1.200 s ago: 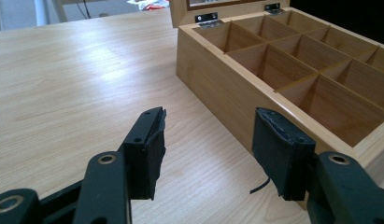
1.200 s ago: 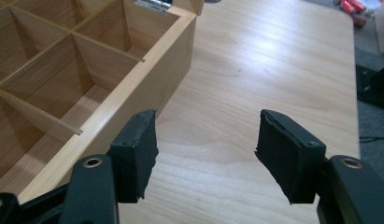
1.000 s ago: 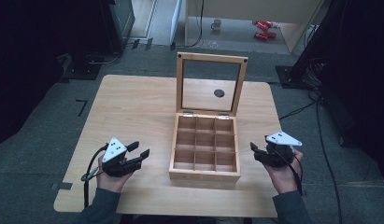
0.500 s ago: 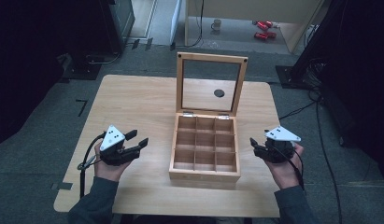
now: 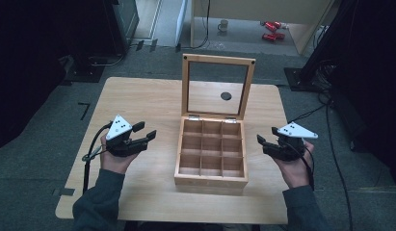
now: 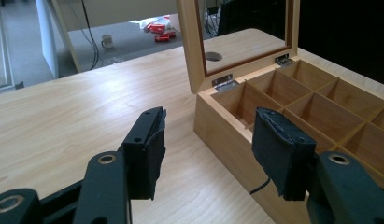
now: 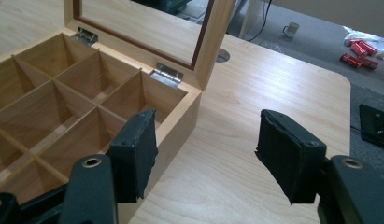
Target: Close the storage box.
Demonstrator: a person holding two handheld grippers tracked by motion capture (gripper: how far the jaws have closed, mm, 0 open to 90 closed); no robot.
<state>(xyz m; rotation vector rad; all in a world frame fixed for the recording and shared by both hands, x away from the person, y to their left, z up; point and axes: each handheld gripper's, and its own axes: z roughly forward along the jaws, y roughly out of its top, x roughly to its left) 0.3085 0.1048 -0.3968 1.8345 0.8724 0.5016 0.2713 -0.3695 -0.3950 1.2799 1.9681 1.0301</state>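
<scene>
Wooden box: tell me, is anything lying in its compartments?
No, the wooden box stands open and every visible compartment is bare wood.

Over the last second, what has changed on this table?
Both hands have lifted slightly off the table, the left gripper farther up in the high view than the right gripper. The left jaws have just been opening, with nothing between them. The wooden box keeps its place, lid upright, compartments empty.

Bare table (image 5: pixel 138 101) flanks the open wooden box (image 5: pixel 211 177), whose upright lid (image 5: pixel 218 86) blocks its far side.
</scene>
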